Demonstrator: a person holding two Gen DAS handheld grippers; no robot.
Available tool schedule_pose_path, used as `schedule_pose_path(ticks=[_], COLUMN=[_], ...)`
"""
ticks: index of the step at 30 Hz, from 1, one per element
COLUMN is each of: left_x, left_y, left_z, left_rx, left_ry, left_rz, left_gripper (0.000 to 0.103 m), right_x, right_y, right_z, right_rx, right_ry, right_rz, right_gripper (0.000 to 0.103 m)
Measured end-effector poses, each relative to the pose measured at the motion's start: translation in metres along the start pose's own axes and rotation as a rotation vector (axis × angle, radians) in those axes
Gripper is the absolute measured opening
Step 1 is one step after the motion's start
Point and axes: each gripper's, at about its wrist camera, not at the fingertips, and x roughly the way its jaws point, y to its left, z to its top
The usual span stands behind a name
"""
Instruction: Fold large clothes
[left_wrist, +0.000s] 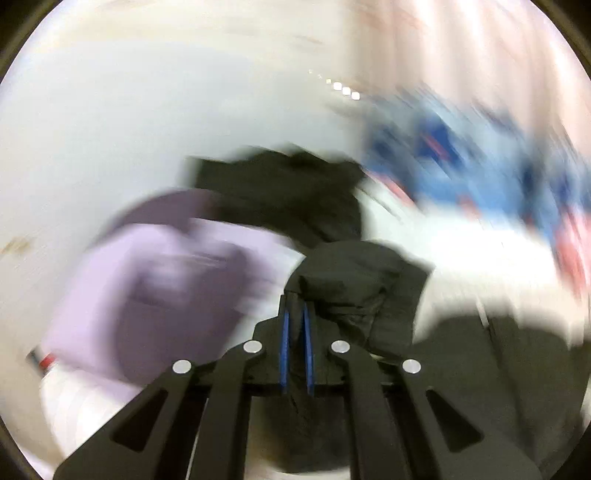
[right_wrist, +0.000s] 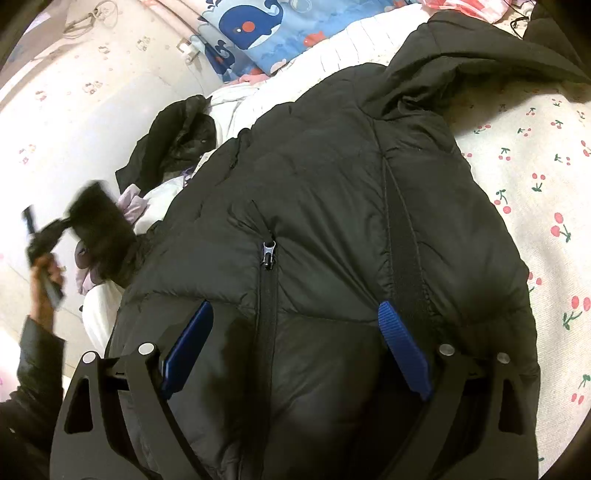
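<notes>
Cherry-print bedding (right_wrist: 524, 155) is carrying the black jacket (right_wrist: 332, 177); above it we are tilting our wide-open right gripper (right_wrist: 295, 317) downward, our left gripper (left_wrist: 297, 317) clamping black fabric.

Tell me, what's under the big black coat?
The black coat lies on a sheet with little cherries. At its left edge, white and purple clothes peek out. Anything else beneath it is covered, so I can't tell.
</notes>
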Motion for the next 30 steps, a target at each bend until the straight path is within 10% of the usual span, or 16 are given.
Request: schedule_pose_path(ticks=[7, 9, 12, 16, 20, 25, 30], left_x=[-0.014, -0.023, -0.06, -0.091, -0.093, -0.042, 0.003], left_y=[0.209, 0.237, 0.251, 0.179, 0.027, -0.156, -0.261], left_z=[-0.016, -0.032, -0.053, -0.05, -0.069, -0.117, -0.155], left_rx=[-0.436, -0.524, -0.597, -0.39, -0.164, -0.003, 0.013], left_ry=[0.149, 0.165, 0.094, -0.01, -0.045, 0.081, 0.181], left_rz=[0.21, 0.245, 0.296, 0.22, -0.019, -0.323, -0.456], left_gripper=[0.013, 0.051, 0.053, 0.075, 0.09, 0.093, 0.093], right_x=[0.013, 0.017, 0.019, -0.017, -0.091, -0.166, -0.196], right_y=[0.013, 0.017, 0.024, 0.016, -0.037, -0.114, -0.175], right_z=[0.001, 0.001, 0.0, 0.009, 0.027, 0.06, 0.111], right_rx=[-0.032, -0.05, -0.076, -0.009, 0.146, 0.302, 0.394], right_ry=[0.044, 0.06, 0.087, -0.007, -0.238, -0.41, -0.491], right_rz=[-0.053, -0.072, -0.101, -0.006, -0.029, -0.165, -0.256], right_gripper=[0.093, 0.095, 0.096, 0.096, 0.096, 0.096, 0.096])
